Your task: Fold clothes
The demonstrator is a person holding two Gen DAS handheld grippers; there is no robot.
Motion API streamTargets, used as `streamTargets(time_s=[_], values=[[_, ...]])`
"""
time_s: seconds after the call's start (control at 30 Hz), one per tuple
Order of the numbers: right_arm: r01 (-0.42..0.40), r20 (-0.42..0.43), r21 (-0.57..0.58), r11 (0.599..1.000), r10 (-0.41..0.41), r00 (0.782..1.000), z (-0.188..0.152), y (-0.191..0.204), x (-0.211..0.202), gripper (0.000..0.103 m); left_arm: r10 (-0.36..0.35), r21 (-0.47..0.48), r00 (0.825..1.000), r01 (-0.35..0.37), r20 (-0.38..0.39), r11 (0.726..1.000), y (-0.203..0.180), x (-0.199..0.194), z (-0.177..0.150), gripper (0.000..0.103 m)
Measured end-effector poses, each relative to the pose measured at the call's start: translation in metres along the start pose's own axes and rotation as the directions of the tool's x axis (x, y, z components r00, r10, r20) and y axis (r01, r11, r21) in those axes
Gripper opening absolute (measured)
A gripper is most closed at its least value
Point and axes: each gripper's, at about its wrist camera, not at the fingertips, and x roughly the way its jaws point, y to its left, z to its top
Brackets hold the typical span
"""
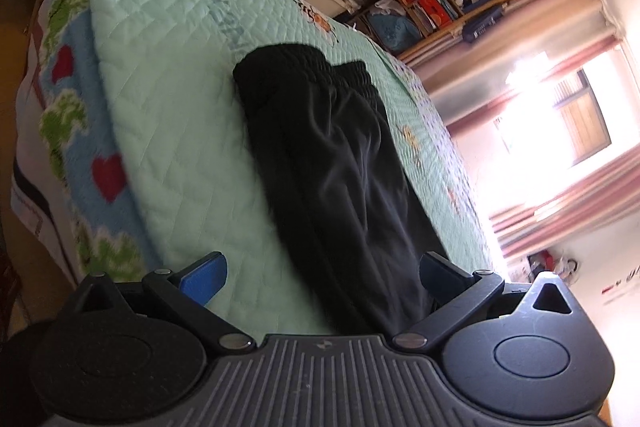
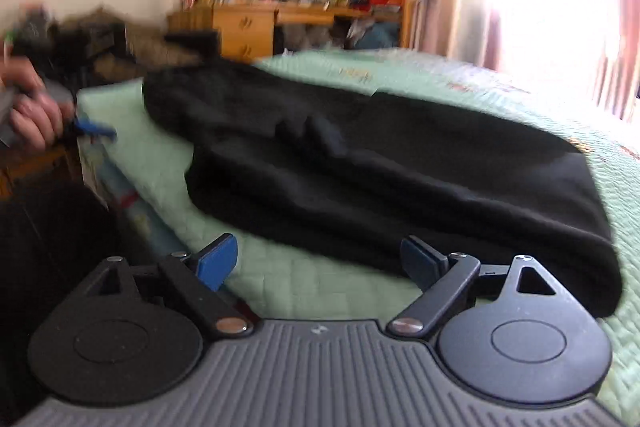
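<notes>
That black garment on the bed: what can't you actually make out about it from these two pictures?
- Near end of the black garment: left wrist view, cut off behind the left gripper body.
- Its folds and layers: right wrist view, motion blur merges the dark cloth.
- Which garment it is: only a gathered waistband shows.
- Whether the right gripper, jaws open, touches it: unclear.

Trousers [image 1: 332, 163] lie on the quilt [image 1: 168, 75], seemingly folded lengthwise.
</notes>
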Motion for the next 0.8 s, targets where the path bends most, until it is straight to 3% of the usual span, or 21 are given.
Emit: streamTargets(time_s=[0.1,0.2,0.27,0.43,0.53,0.6,0.7,0.77,0.8], values=[[0.045,0.062,0.062,0.997,-0.049,0.997,0.015,-0.015,-0.014,0.089,-0.017,0.003,1.000,0.017,0.019,1.000,-0.010,0.004,0.007,0.102],[0.032,0.080,0.066,0.997,-0.038,0.996,0.040,-0.022,-0.006,0.090,-0.036,0.017,0.999,0.036,0.032,0.999,-0.019,0.005,0.010,0.102],[0.001,0.083,0.023,1.000,-0.003,0.997,0.061,-0.017,0.013,0.090,-0.038,0.078,0.998,0.035,0.043,0.996,-0.029,0.004,0.005,0.102],[-0.160,0.059,0.026,0.987,0.158,0.986,0.133,-0.003,0.092,0.091,-0.103,0.277,0.991,0.076,0.086,0.958,-0.068,0.010,0.006,0.102],[-0.176,0.023,0.082,0.981,0.175,0.984,0.180,0.000,0.153,0.091,-0.129,0.364,0.985,0.079,0.113,0.928,-0.081,0.028,0.011,0.102],[-0.195,-0.042,0.152,0.969,0.203,0.978,0.207,0.003,0.200,0.091,-0.101,0.357,0.992,0.066,0.080,0.932,-0.075,0.049,0.014,0.102],[-0.280,-0.148,0.268,0.922,0.327,0.933,0.229,0.012,0.266,0.091,-0.068,0.294,0.997,0.051,0.047,0.954,-0.052,0.069,0.012,0.102],[-0.348,-0.211,0.320,0.881,0.424,0.881,0.233,0.030,0.307,0.091,-0.111,0.306,0.992,0.088,0.058,0.948,-0.039,0.071,0.006,0.102],[-0.379,-0.251,0.321,0.868,0.464,0.850,0.230,0.043,0.327,0.091,-0.117,0.354,0.991,0.088,0.061,0.931,-0.039,0.070,0.001,0.102]])
